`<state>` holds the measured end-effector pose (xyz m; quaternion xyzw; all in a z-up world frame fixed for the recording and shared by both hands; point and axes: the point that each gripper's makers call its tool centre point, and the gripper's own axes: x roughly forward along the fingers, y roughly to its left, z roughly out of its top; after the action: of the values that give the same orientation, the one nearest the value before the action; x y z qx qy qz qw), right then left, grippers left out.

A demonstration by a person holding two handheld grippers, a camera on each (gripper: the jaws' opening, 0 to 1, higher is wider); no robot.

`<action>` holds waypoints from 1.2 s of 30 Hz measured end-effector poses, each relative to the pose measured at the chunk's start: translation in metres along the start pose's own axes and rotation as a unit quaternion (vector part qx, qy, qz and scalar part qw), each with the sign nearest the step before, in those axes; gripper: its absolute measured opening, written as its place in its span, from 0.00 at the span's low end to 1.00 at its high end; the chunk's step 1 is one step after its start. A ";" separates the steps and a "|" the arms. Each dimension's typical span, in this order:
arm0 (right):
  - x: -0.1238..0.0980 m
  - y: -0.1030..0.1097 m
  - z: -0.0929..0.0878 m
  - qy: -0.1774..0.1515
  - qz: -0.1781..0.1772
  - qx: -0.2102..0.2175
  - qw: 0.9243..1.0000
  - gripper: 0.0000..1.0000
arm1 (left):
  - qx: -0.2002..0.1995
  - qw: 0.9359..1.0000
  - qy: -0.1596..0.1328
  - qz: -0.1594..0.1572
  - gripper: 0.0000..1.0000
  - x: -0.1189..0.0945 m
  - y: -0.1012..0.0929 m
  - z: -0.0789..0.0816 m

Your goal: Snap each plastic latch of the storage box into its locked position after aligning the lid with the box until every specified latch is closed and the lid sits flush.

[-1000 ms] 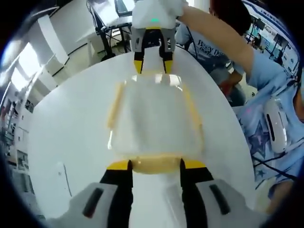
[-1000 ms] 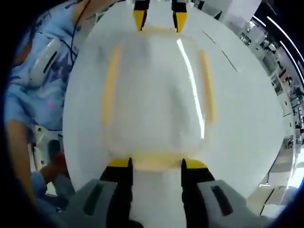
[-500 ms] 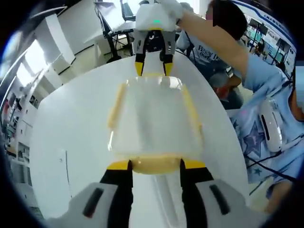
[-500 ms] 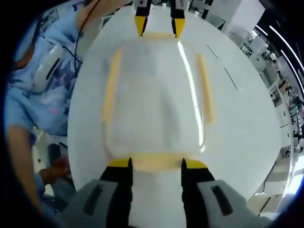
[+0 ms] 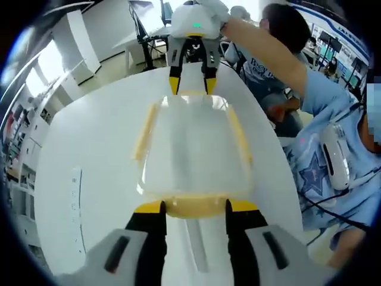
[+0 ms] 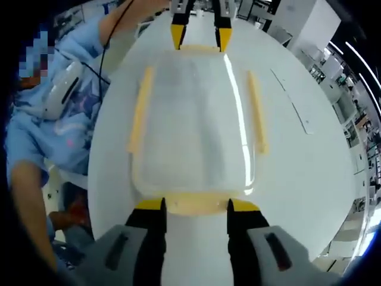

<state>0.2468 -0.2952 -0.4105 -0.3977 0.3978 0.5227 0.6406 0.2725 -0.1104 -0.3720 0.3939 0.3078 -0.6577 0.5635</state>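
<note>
A clear storage box point(image 5: 190, 143) with its lid on and yellow latches lies on a round white table point(image 5: 89, 155). In the left gripper view my left gripper point(image 5: 195, 207) is open, its jaws either side of the near end latch point(image 5: 195, 206). The right gripper point(image 5: 190, 84) stands open at the far end latch, held by a person's arm. Long side latches point(image 5: 144, 132) run along both edges. From the right gripper view, my right gripper point(image 6: 196, 205) straddles its end latch point(image 6: 195, 204) of the box point(image 6: 193, 119), and the left gripper point(image 6: 197, 37) sits at the opposite end.
A person in a light blue shirt point(image 5: 333, 155) stands close to the table's edge, also seen as the person point(image 6: 53, 113) beside the box. Thin line marks point(image 6: 294, 104) lie on the table. Desks and shelving fill the room behind.
Both views have shifted and tilted a little against the table and room. The box stays framed the same way between the two grippers, whose jaws keep their width.
</note>
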 end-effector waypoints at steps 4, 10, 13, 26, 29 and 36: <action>0.002 0.001 0.010 0.006 0.005 -0.009 1.000 0.39 | -0.010 1.000 0.005 0.000 0.38 -0.005 -0.004 -0.010; 0.006 0.000 0.025 0.008 0.009 -0.018 1.000 0.39 | -0.024 1.000 -0.003 0.005 0.38 -0.016 -0.009 -0.021; 0.010 0.002 0.032 0.008 0.014 -0.023 1.000 0.39 | -0.029 1.000 0.001 0.007 0.38 -0.019 -0.012 -0.028; 0.013 0.002 0.056 0.003 0.017 -0.042 0.999 0.39 | -0.043 0.999 -0.002 0.015 0.38 -0.034 -0.020 -0.048; 0.013 0.003 0.062 0.001 0.018 -0.044 0.999 0.39 | -0.049 0.999 -0.008 0.013 0.38 -0.037 -0.021 -0.052; 0.013 0.010 0.075 0.003 0.019 -0.051 0.999 0.39 | -0.056 0.998 -0.014 0.012 0.38 -0.046 -0.027 -0.060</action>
<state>0.2461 -0.2197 -0.3955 -0.4238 0.3801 0.5532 0.6082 0.2591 -0.0318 -0.3637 0.3565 0.3314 -0.6378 0.5969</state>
